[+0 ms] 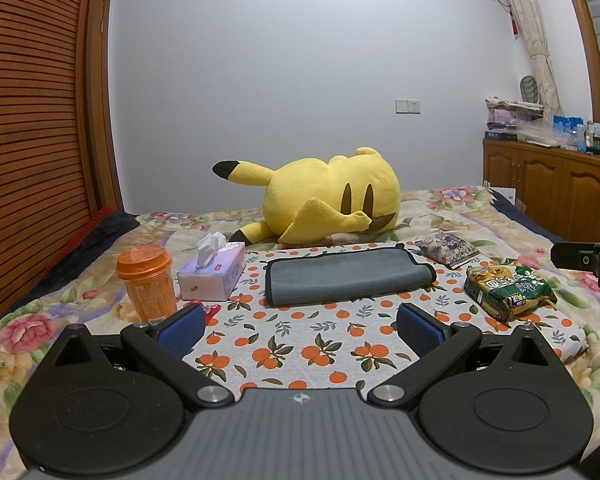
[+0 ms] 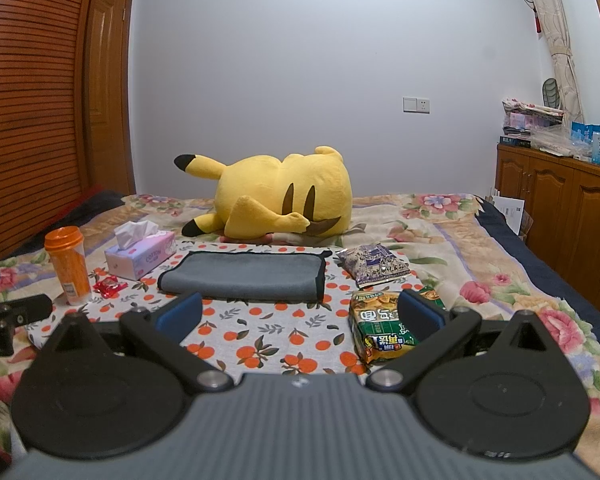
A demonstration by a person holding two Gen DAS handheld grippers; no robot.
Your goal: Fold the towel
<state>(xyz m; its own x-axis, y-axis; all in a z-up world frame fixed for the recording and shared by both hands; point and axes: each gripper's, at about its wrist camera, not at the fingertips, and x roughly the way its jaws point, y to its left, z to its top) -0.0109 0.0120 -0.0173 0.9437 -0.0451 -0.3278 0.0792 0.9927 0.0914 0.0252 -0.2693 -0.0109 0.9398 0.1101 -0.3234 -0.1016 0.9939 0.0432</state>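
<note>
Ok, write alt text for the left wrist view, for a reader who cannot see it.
A grey towel, already folded, lies on an orange-print cloth on a bed, ahead of the open, empty left gripper. An orange cup and tissue box sit left, snack packets right, a yellow plush toy behind.

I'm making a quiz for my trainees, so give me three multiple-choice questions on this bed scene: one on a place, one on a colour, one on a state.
1. Where is the tissue box?
A. left of the towel
B. on the plush toy
C. on the cabinet

2. What colour is the towel?
A. red
B. grey
C. yellow

3. How is the left gripper?
A. shut on the towel
B. shut on the bottle
C. open, holding nothing

Answers: A, it sits beside the towel's left end; B, the cloth is grey; C, its blue fingers stand wide apart.
</note>
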